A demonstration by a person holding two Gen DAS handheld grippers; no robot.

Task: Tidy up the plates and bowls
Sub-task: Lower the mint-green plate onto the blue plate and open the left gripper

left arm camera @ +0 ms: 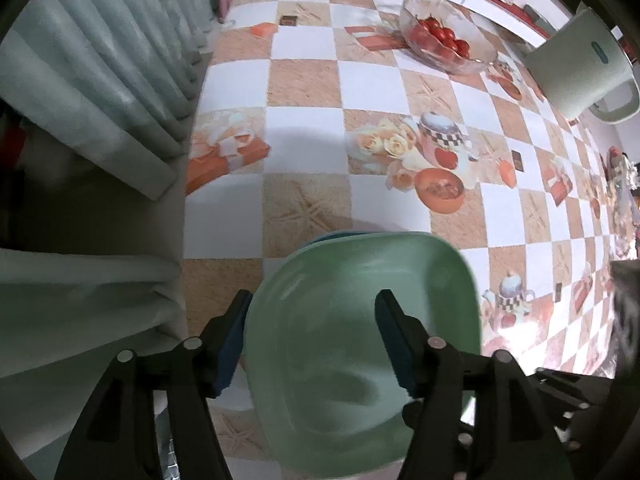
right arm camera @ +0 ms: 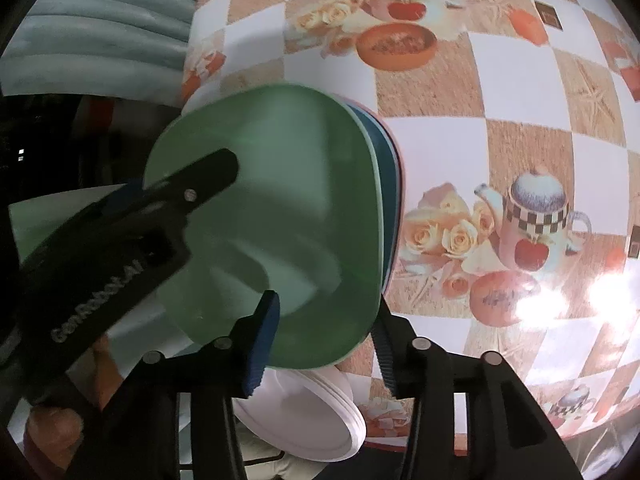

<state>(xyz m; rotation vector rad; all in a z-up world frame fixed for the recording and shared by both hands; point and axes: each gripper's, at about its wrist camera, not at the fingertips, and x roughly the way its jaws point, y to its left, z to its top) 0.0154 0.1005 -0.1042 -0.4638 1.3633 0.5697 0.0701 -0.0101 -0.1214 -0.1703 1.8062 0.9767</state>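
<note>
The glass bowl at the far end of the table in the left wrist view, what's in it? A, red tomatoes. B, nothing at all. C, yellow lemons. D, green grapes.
A: the glass bowl on the checkered table holds a heap of small round red tomatoes, with no yellow or green fruit in it.
</note>
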